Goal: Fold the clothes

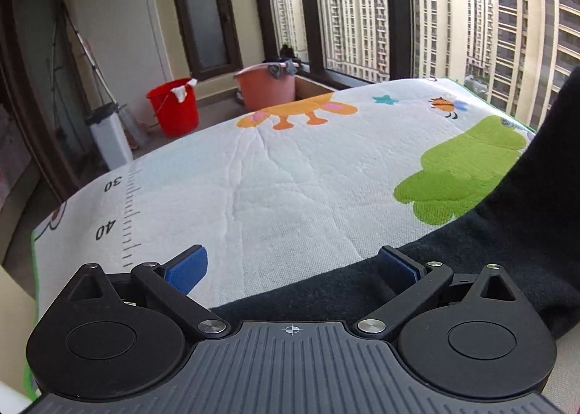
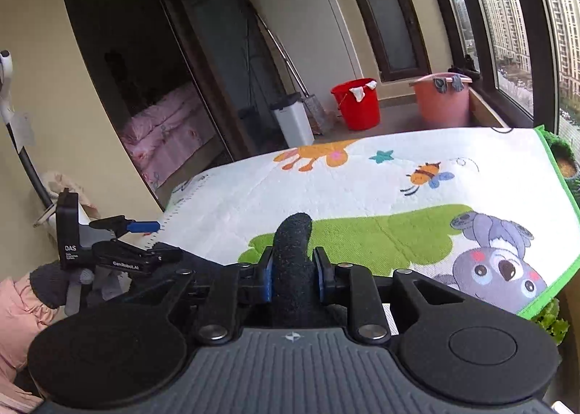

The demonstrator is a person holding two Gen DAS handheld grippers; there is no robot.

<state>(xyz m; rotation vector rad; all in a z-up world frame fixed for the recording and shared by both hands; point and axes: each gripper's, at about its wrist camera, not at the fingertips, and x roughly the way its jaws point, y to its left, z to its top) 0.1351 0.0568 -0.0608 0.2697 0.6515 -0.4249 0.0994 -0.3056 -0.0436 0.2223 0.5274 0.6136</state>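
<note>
1. Two buckets stand on the balcony floor in the left wrist view: a red bucket point(image 1: 174, 106) with a white rag point(image 1: 183, 90) draped over its rim, and a salmon tub point(image 1: 267, 85) with grey cloths hung on its edge. A white bin point(image 1: 108, 135) sits near the red one. A cartoon-printed mat point(image 1: 275, 182) covers the desk, with tall windows facing apartment towers behind. The left gripper point(image 1: 290, 267) has its blue fingers point(image 1: 186, 270) spread wide; the dark garment point(image 1: 471, 258) lies under the right one and rises off to the right.

2. The right wrist view shows the same red bucket point(image 2: 357, 104) and salmon tub point(image 2: 441, 99) beyond the mat point(image 2: 362, 182); a doorway shows pink bedding point(image 2: 163, 140). The right gripper point(image 2: 292, 278) pinches a fold of the dark garment point(image 2: 293, 251), which stands up between its fingers. The left gripper point(image 2: 145, 232) hovers at left, spread, above the mat's edge.
</note>
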